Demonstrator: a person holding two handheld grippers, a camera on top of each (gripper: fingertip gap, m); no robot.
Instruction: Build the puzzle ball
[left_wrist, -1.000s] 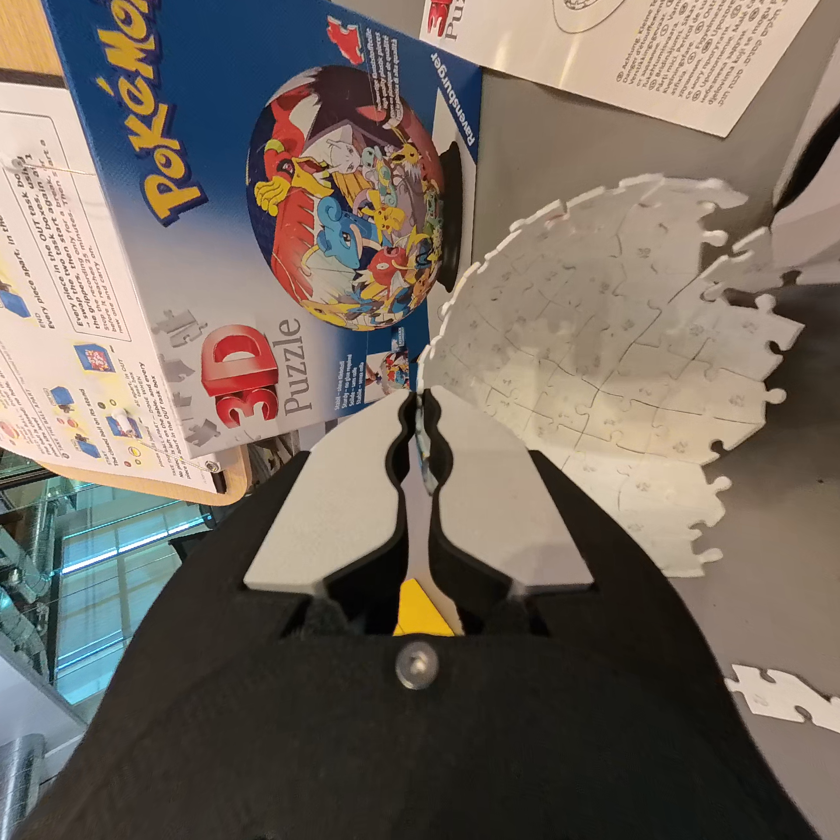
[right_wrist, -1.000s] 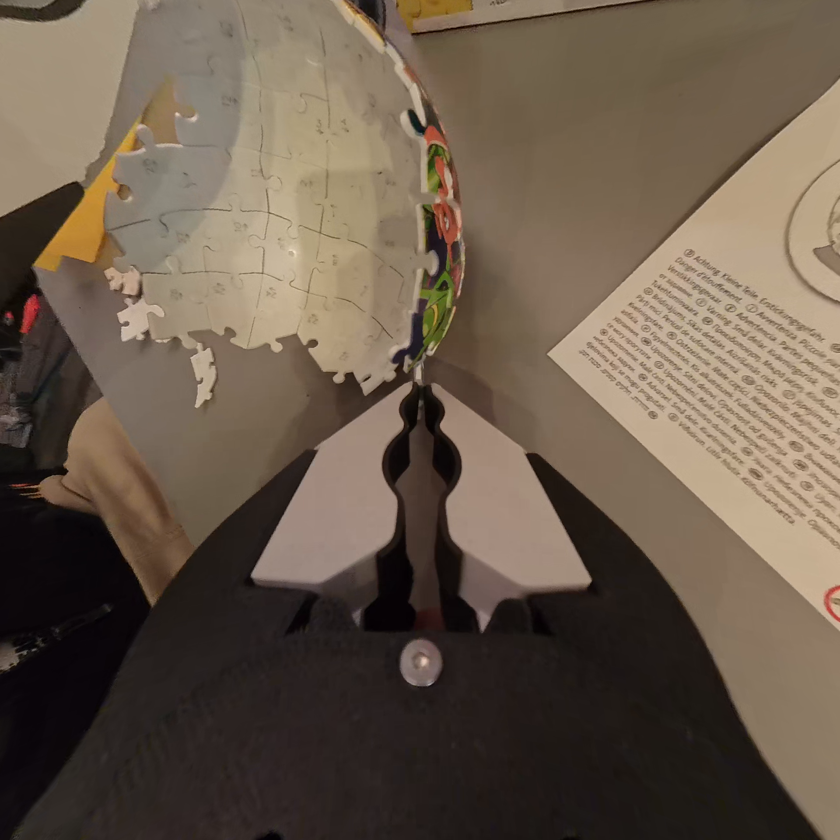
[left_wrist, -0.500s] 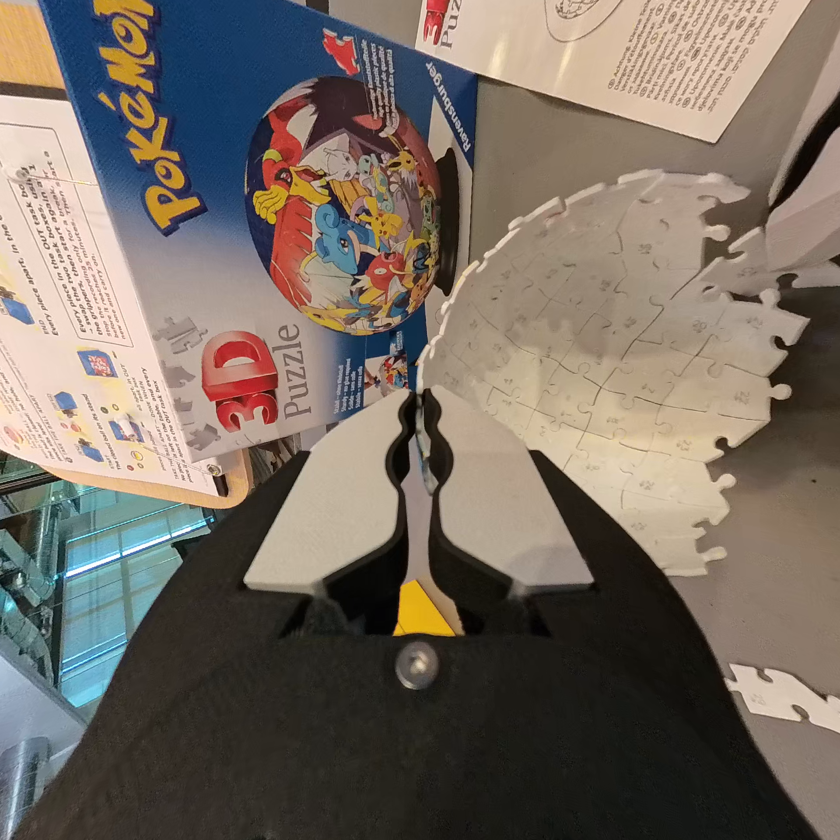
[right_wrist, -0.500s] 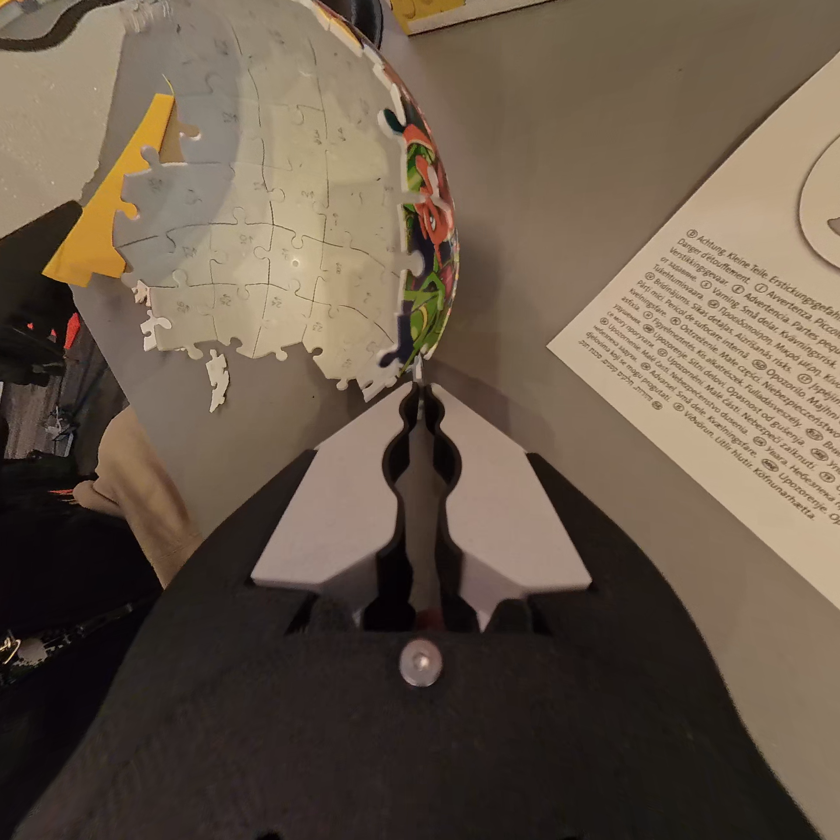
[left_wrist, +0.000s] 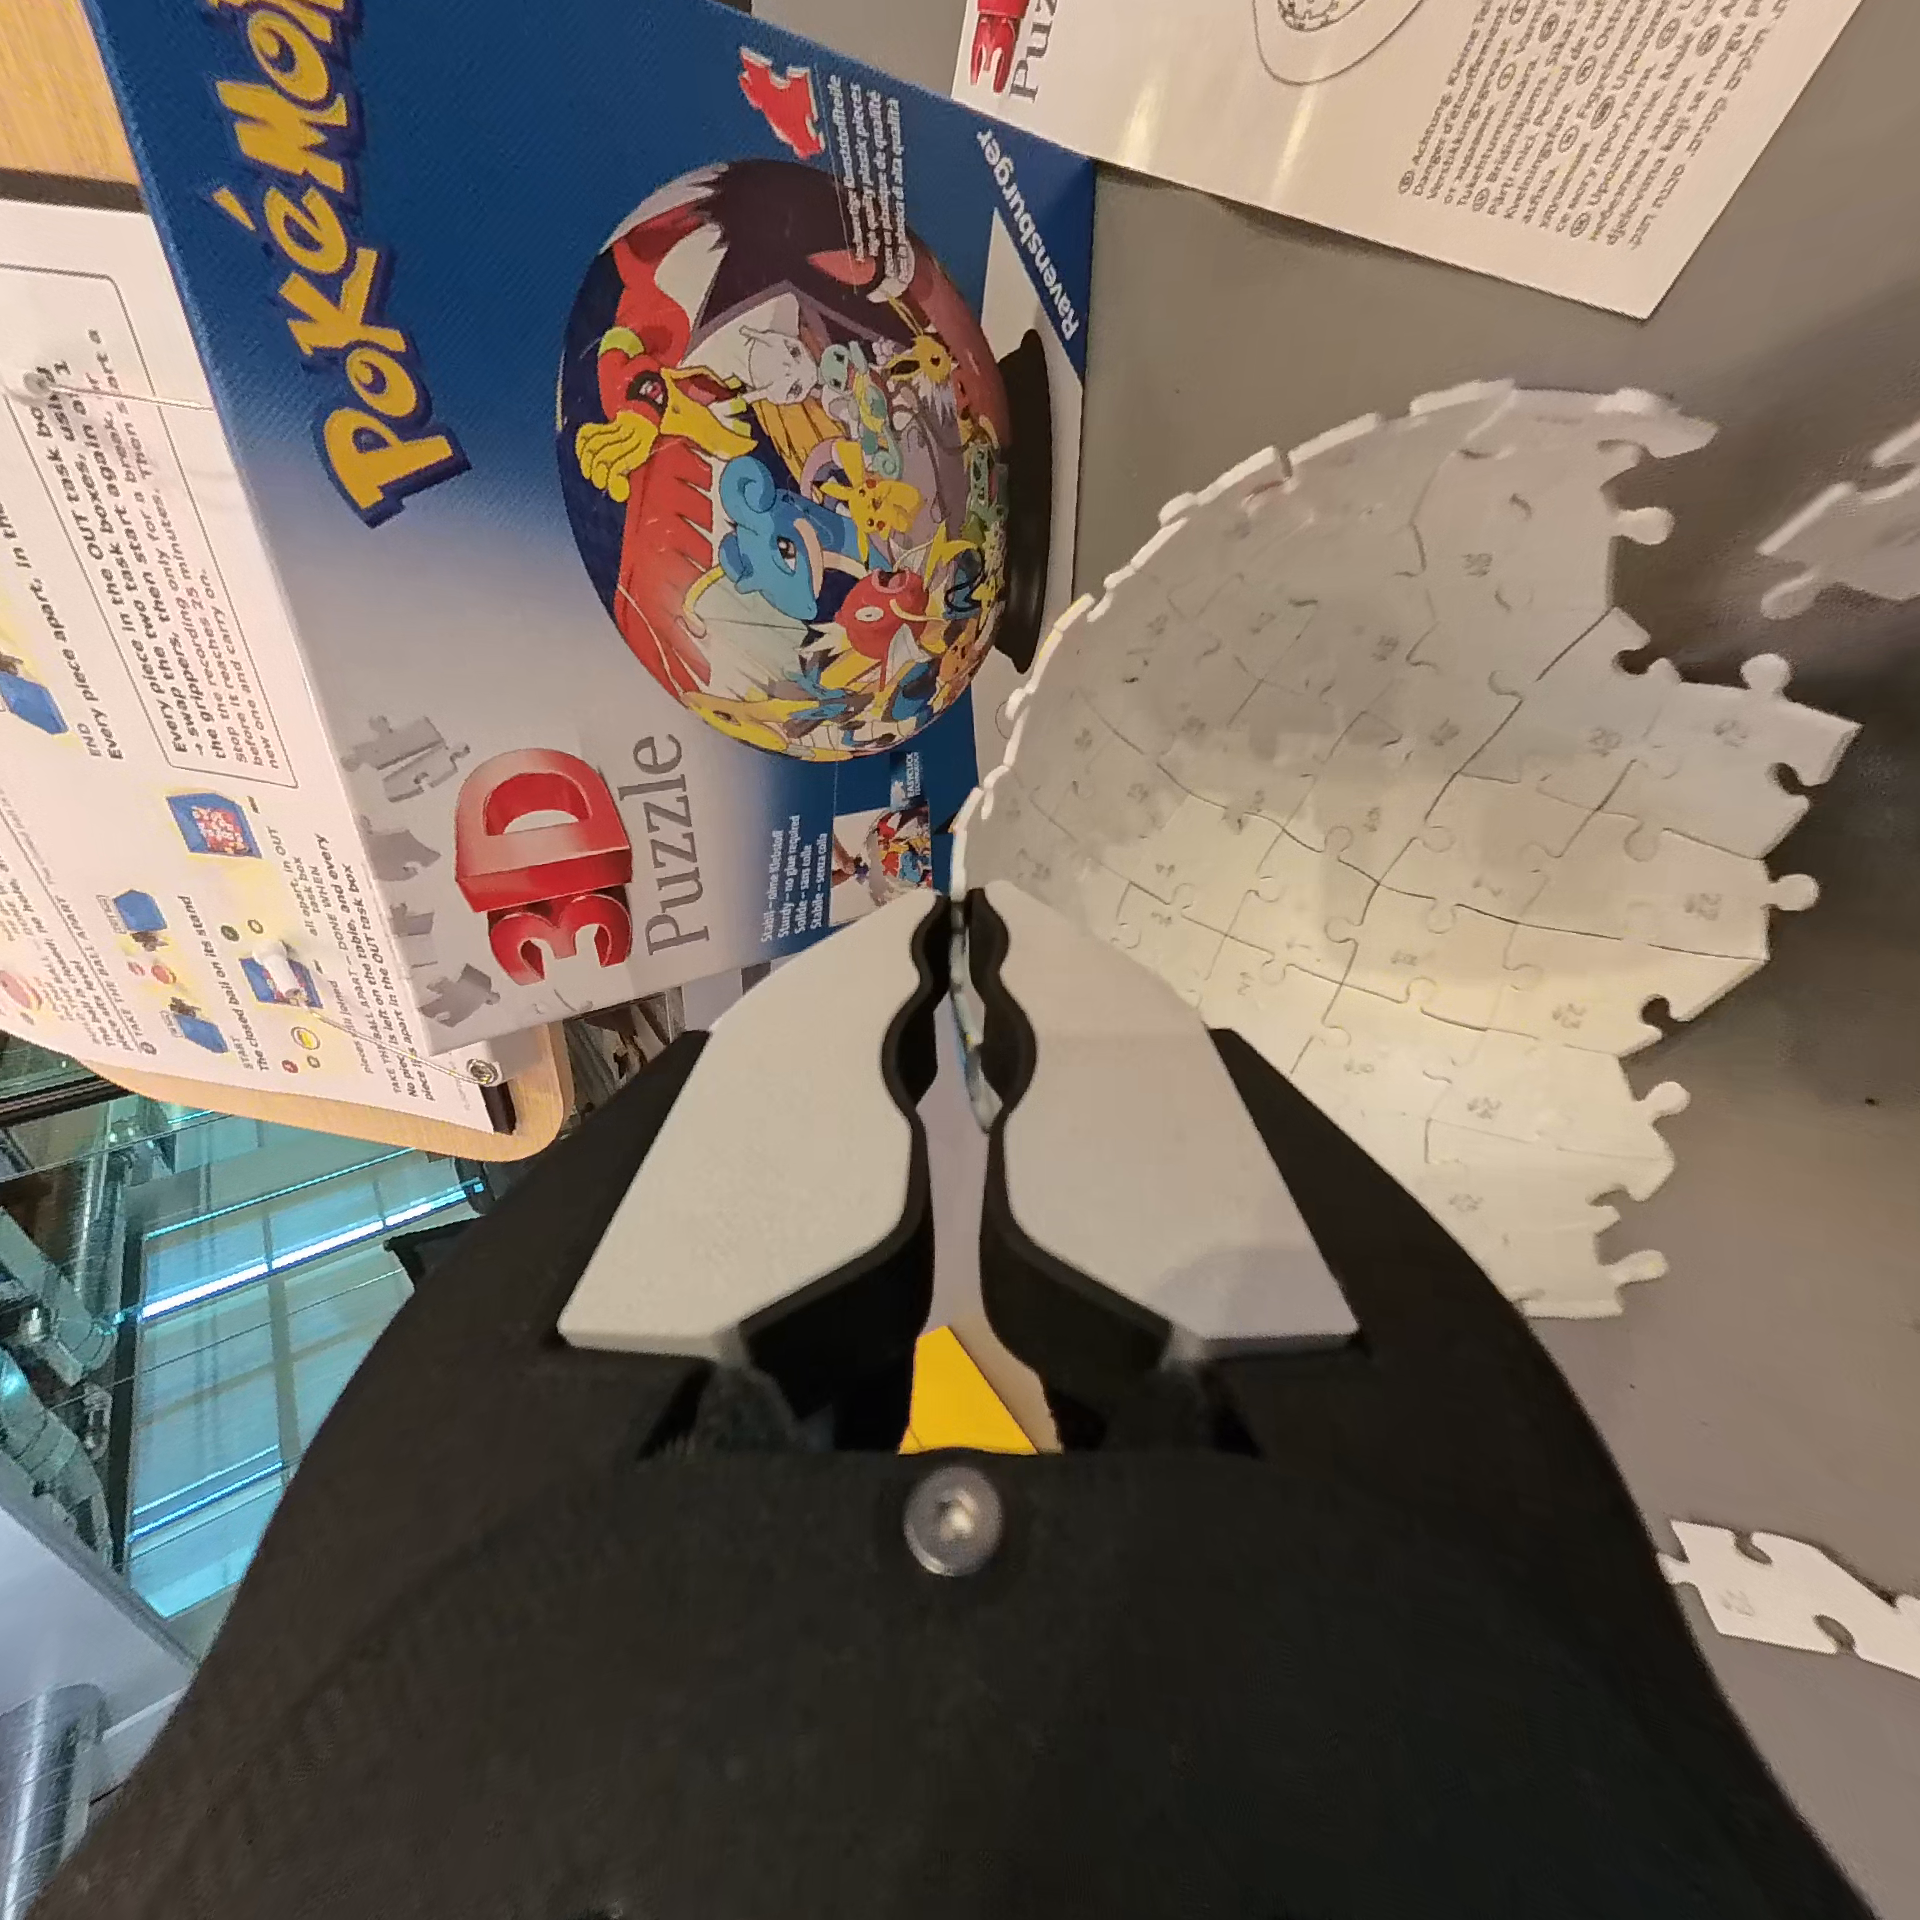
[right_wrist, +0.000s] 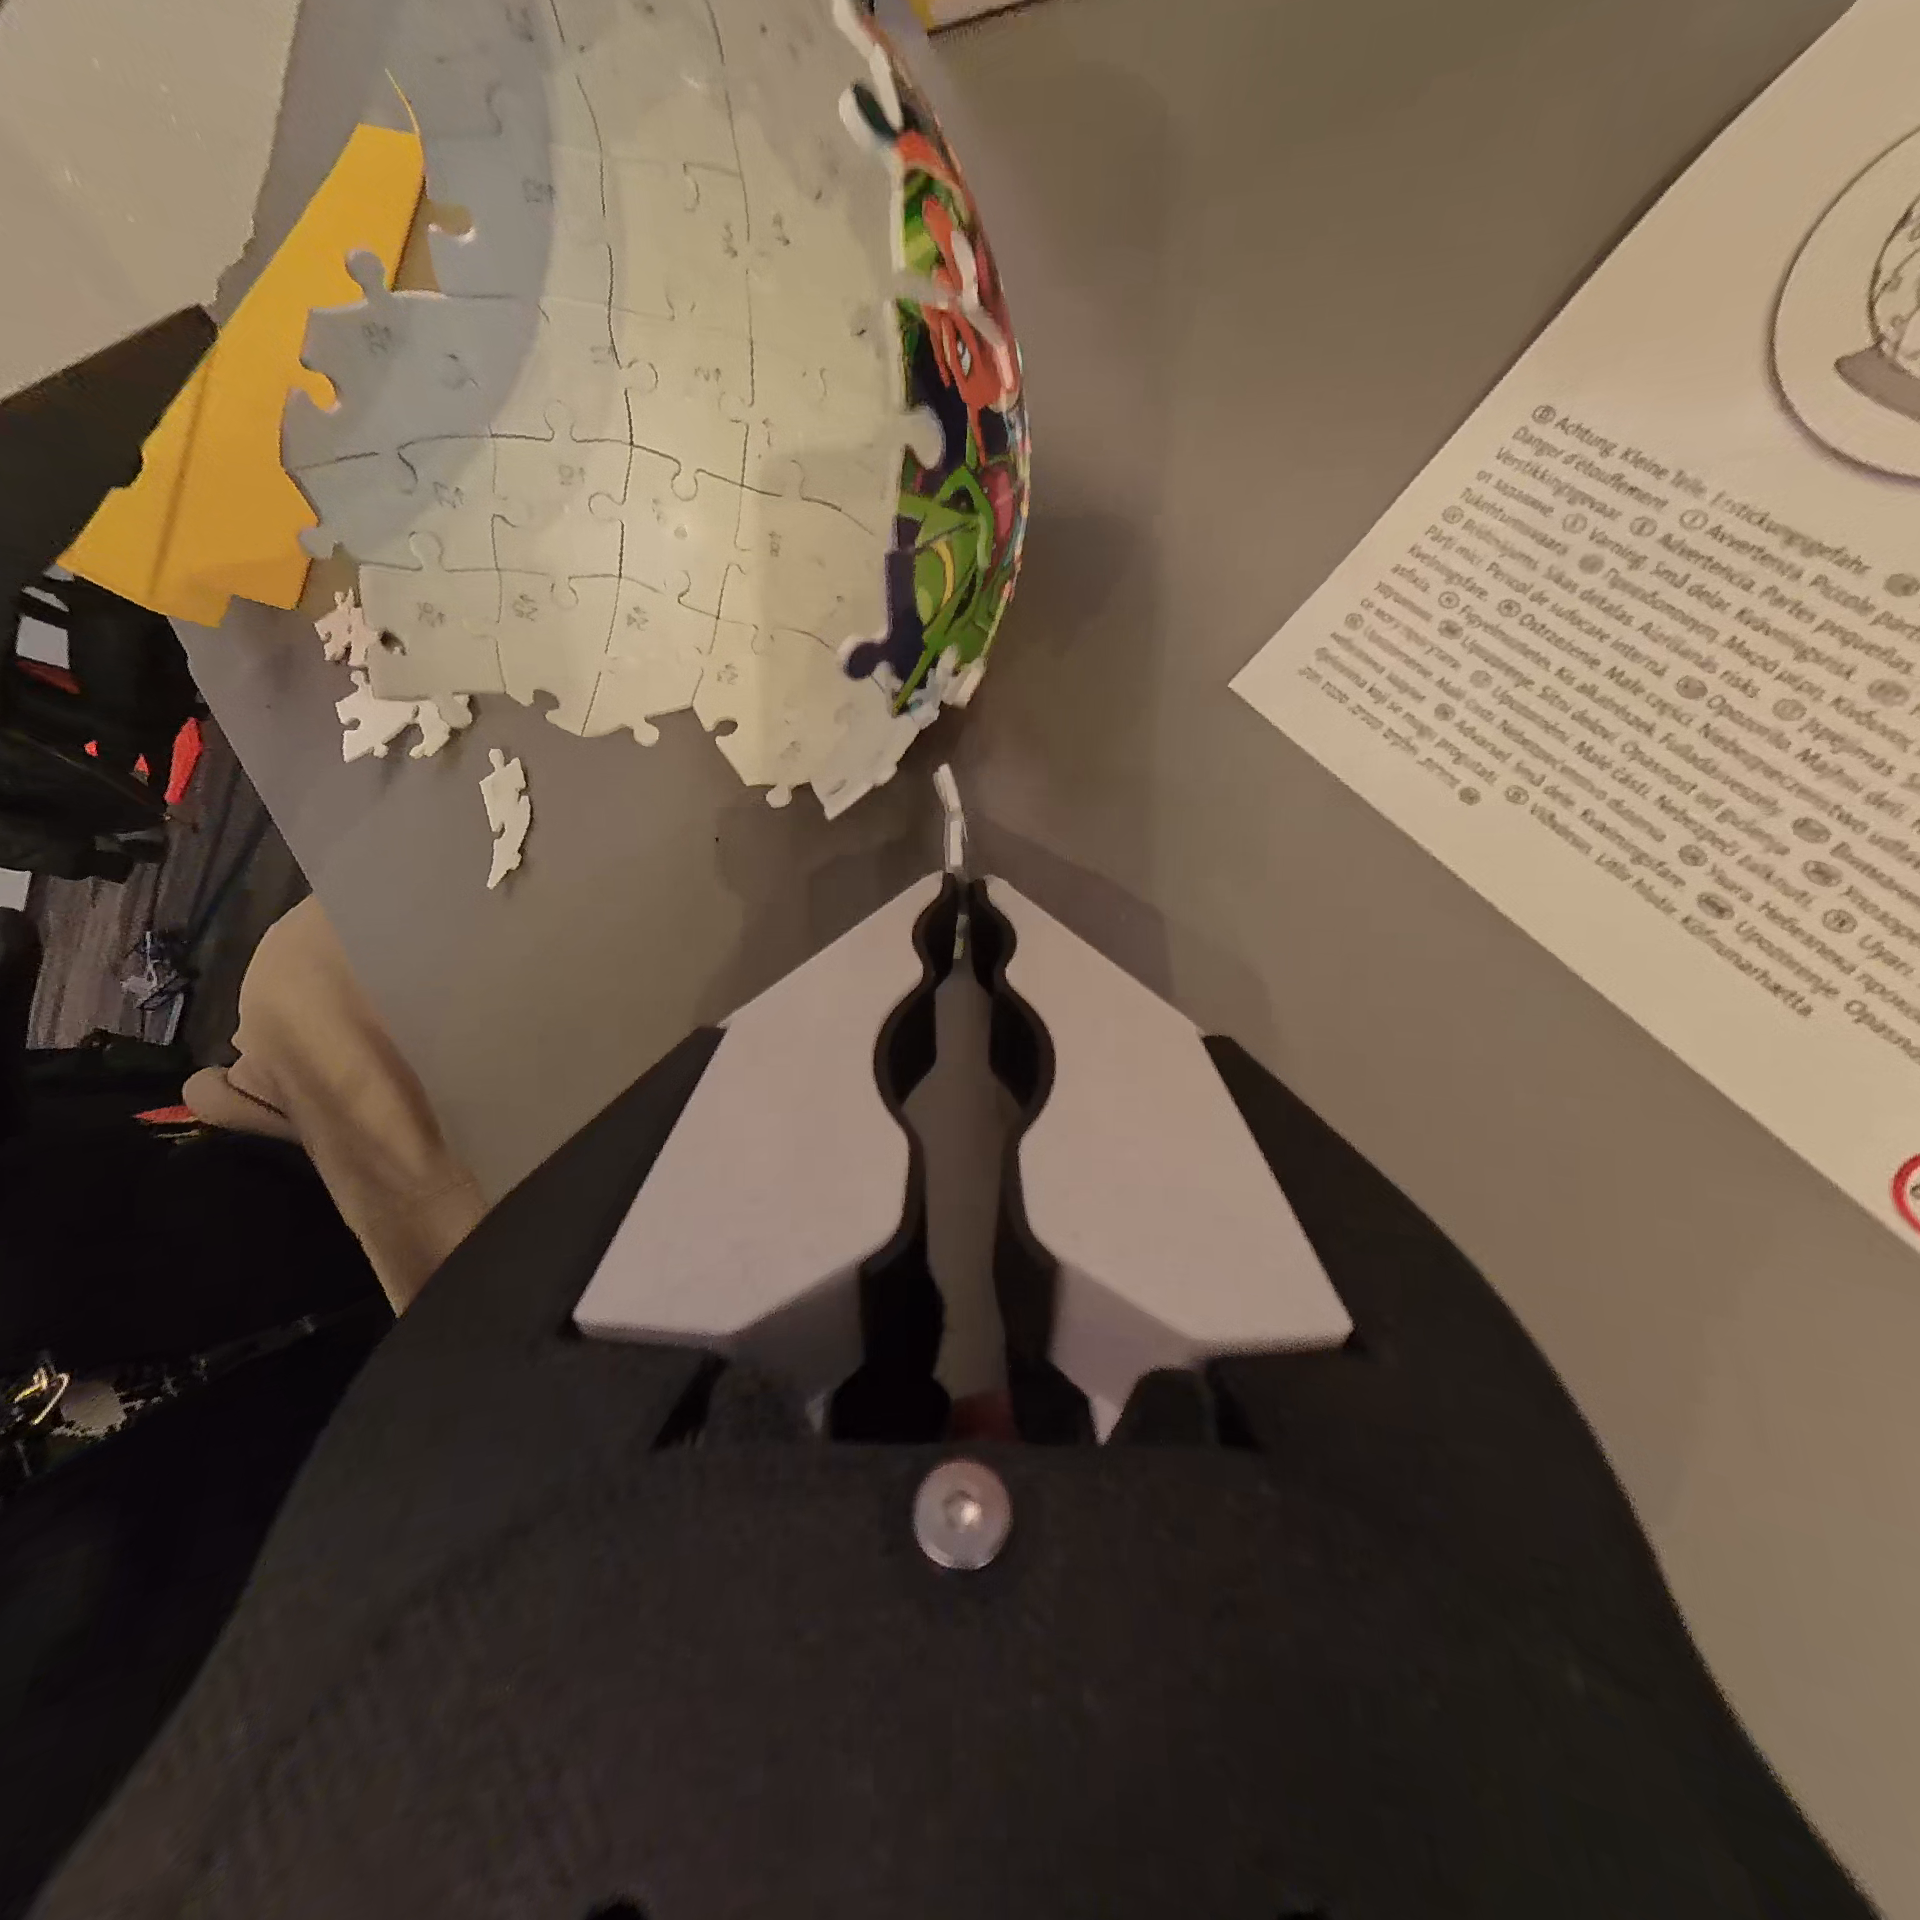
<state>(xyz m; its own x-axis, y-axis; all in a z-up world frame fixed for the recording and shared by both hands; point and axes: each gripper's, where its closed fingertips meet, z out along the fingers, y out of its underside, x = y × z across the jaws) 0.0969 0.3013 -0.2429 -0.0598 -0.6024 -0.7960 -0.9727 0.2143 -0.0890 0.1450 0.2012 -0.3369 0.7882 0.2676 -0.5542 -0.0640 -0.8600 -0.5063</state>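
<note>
Both tongs are closed down on puzzle parts. Left tongs (left_wrist: 958, 920) have their tips pinched on the near left rim of the half-built puzzle ball shell (left_wrist: 1382, 831), a curved white bowl of joined pieces whose hollow inside faces the camera and whose jagged edge of tabs spreads off to the right above the grey counter (left_wrist: 1714, 1403). Right tongs (right_wrist: 958, 883) are nipped on a single loose puzzle piece (right_wrist: 949, 821), seen edge-on as a thin white sliver standing up out of the tips. That piece sits just beside the shell's near lower edge, with a narrow gap showing between them.

From the right wrist view the shell (right_wrist: 665, 436) shows its white inside on the left and a strip of its printed outer face, red and green, along the right rim. A few spare white pieces (right_wrist: 506, 818) lie on the counter near its lower left edge, and another spare piece (left_wrist: 1787, 1605) lies at the near right in the left wrist view.

Just left of the shell stands the blue puzzle box (left_wrist: 644, 499). White printed instruction sheets lie at the far right (left_wrist: 1455, 125) and on the right of the counter (right_wrist: 1621, 644).
</note>
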